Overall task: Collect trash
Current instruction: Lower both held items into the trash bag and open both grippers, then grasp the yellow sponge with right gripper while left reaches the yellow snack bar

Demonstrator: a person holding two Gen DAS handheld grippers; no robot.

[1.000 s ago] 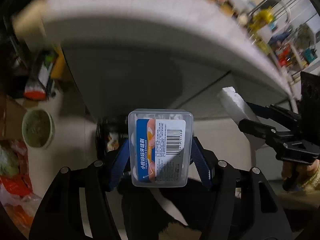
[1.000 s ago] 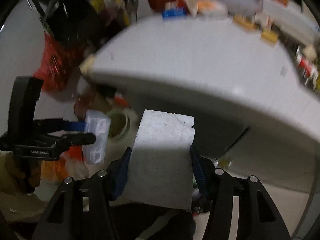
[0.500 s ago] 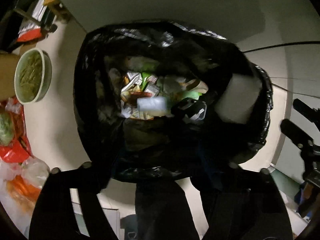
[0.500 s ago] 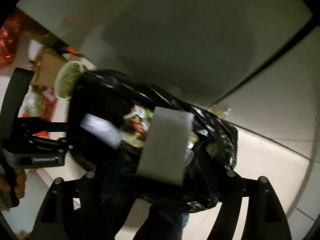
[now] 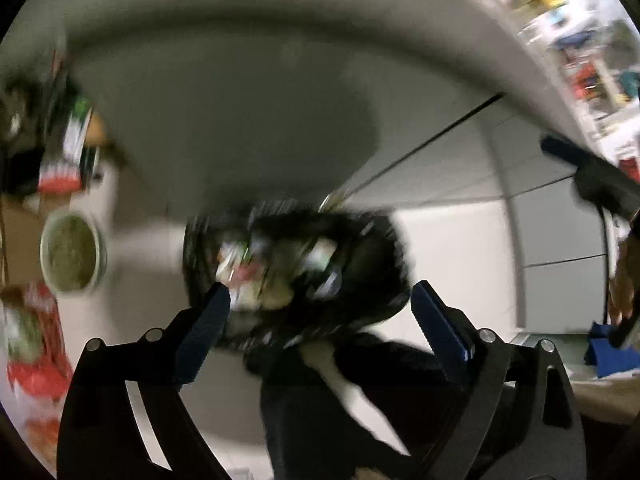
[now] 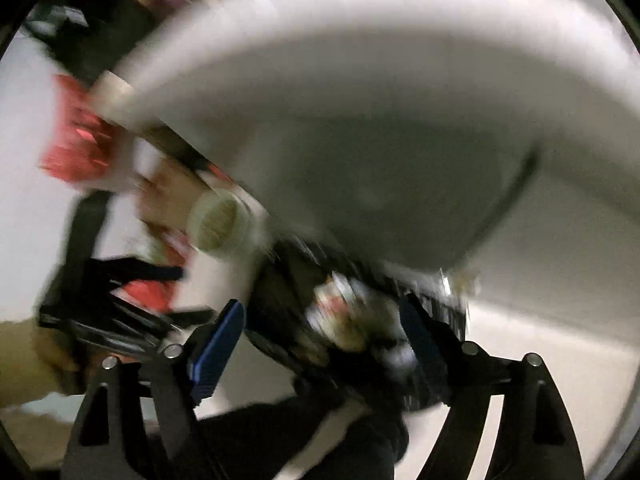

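A: Report the left hand-held gripper (image 5: 318, 304), nearest item first.

B: Its jaws have just been opening and now stand wide and released. Nothing is between the blue pads (image 5: 204, 330).

A: And the right hand-held gripper (image 6: 320, 330)?

B: Same condition: jaws just opened, spread apart, nothing clamped between them. It also appears at the right edge of the left wrist view.

A: What lies just beyond the fingertips?

B: The black trash bag (image 5: 372, 264), mouth open, standing on the pale floor. Inside it is a heap of mixed wrappers and packaging (image 5: 256, 272). Motion blur prevents identifying single pieces. In the right wrist view the same bag (image 6: 280, 292) sits directly ahead of the fingers.

A: Items beside the bag?

B: A round bowl with greenish contents (image 5: 72, 254) stands on the floor to the left of the bag, apart from it. Red packaging (image 5: 36, 352) lies nearer the left edge.

A: Farther out?

B: The white desk (image 6: 380, 64) arches over the bag. Its underside is in shadow. Blurred clutter (image 5: 588, 52) lies beyond the far edge.
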